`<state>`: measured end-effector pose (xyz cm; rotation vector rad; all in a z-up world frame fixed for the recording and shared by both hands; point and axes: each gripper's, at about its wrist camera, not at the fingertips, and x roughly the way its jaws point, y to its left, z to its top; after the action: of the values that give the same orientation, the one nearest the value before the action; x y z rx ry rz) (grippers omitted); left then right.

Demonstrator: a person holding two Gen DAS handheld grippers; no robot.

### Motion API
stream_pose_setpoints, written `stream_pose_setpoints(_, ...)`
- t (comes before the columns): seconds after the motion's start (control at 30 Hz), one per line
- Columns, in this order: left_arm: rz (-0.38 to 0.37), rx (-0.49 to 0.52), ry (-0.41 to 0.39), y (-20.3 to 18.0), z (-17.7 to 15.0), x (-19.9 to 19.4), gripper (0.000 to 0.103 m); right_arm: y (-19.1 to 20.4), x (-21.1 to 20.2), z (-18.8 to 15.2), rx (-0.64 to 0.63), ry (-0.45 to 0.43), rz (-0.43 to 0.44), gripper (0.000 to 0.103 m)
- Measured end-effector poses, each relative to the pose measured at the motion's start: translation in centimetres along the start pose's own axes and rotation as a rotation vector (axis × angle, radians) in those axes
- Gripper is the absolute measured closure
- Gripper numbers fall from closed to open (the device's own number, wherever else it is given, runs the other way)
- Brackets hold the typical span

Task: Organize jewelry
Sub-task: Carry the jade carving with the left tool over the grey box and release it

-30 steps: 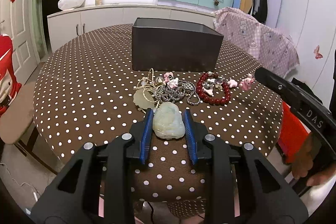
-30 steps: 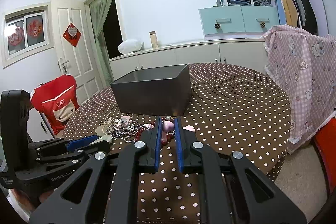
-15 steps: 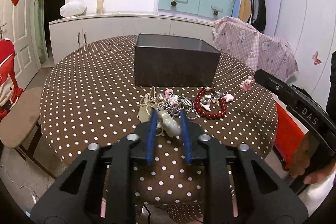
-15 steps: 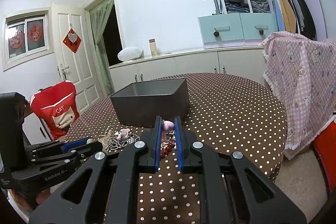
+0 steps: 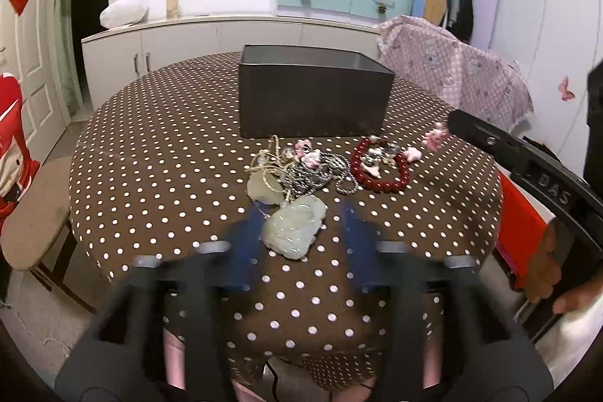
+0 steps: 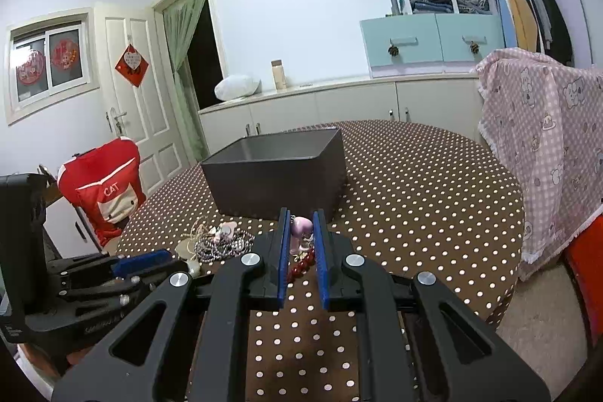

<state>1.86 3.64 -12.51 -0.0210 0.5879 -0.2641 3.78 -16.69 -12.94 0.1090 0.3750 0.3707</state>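
Observation:
A pale green jade pendant (image 5: 294, 230) lies on the dotted tablecloth between the blurred blue pads of my left gripper (image 5: 301, 232), which stands open around it. Behind it lie a tangle of chains (image 5: 301, 168) and a red bead bracelet (image 5: 380, 164). A dark open box (image 5: 314, 97) stands behind them. My right gripper (image 6: 301, 232) is shut on a pink charm (image 6: 301, 228), with red beads (image 6: 301, 264) hanging below it, in front of the box (image 6: 279, 183).
The round table (image 6: 433, 198) has a chair with a pink checked cloth (image 6: 546, 138) on the right and a red-covered chair (image 6: 105, 191) on the left. White cabinets stand behind.
My left gripper has opened and let go of the jade pendant, which now lies on the cloth. My right gripper has kept its hold on the pink charm and risen slightly.

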Motion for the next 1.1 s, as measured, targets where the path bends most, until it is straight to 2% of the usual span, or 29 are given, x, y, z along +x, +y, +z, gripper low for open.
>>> stream_pose_setpoints(0.1, 0.02, 0.017, 0.02, -0.1, -0.5, 0.4, 0.044, 0.1, 0.1, -0.2, 0.0, 0.009, 0.003, 0.092)
stream_pose_setpoints(0.17, 0.06, 0.031, 0.02, -0.2, -0.8, 0.7, 0.059, 0.1, 0.2, -0.3, 0.002, 0.017, 0.003, 0.092)
stream_pose_setpoints(0.2, 0.073, 0.042, 0.017, -0.2, -0.8, 0.8, 0.062, 0.1, 0.4, -0.4, 0.003, 0.022, 0.002, 0.092)
stream_pose_setpoints(0.23, 0.066, 0.042, 0.013, -0.1, -0.8, 0.8, 0.071, 0.2, 0.4, -0.4, 0.003, 0.026, 0.003, 0.092)
stream_pose_setpoints(0.63, 0.07, 0.001, -0.012, 0.6, -0.6, 0.4, 0.072, 0.0, 0.1, -0.5, 0.005, 0.016, -0.002, 0.092)
stream_pose_setpoints(1.1, 0.083, 0.007, -0.066, 0.6, 1.2, -0.3, 0.072, 0.6, 0.3, 0.8, -0.016, -0.016, 0.004, 0.092)
